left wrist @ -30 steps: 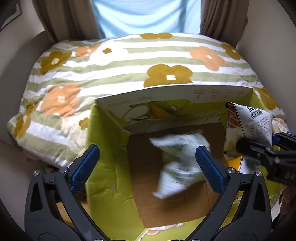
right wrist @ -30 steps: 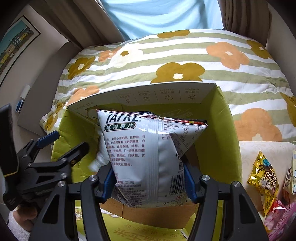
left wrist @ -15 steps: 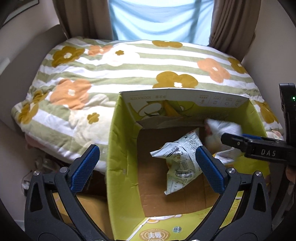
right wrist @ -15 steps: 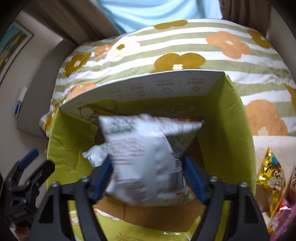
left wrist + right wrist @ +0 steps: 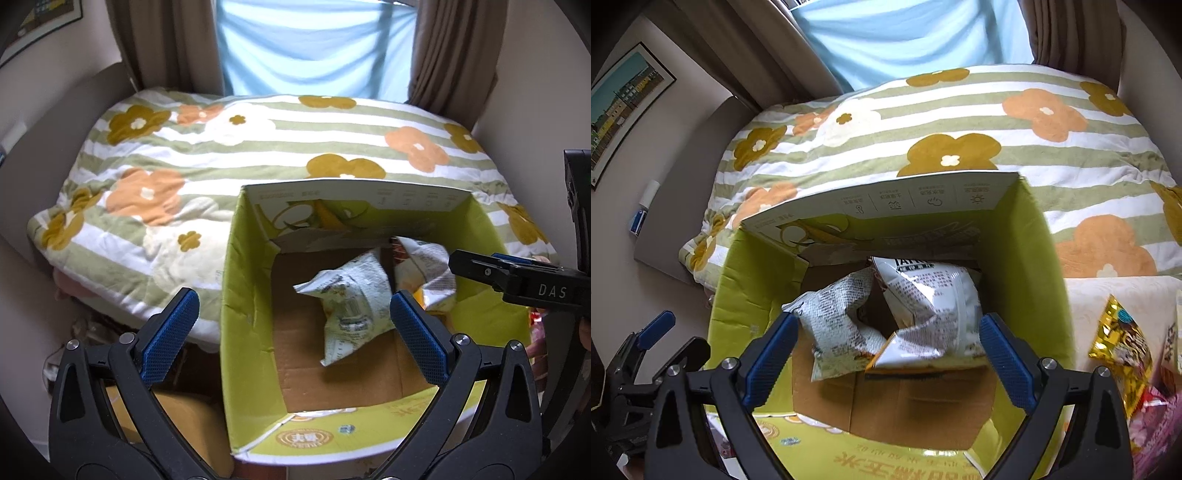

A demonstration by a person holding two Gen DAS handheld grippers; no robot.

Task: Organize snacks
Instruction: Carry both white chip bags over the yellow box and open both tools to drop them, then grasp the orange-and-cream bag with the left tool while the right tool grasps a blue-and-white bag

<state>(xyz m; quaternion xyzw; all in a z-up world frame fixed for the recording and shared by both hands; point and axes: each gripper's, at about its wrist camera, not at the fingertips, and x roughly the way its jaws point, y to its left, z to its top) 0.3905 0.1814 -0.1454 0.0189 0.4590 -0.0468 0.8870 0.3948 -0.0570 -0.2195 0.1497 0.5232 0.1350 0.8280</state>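
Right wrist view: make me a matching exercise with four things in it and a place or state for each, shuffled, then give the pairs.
Things:
1. silver chip bag
2. gold snack packet
3. right gripper
4. framed picture

Places or states:
A. hanging on the wall at the left
B. lying inside the green cardboard box, beside a crumpled white bag
C. above the box, jaws opening, nothing between the pads
D. outside the box, on the pale surface to its right

Pairs: 1-B, 2-D, 3-C, 4-A
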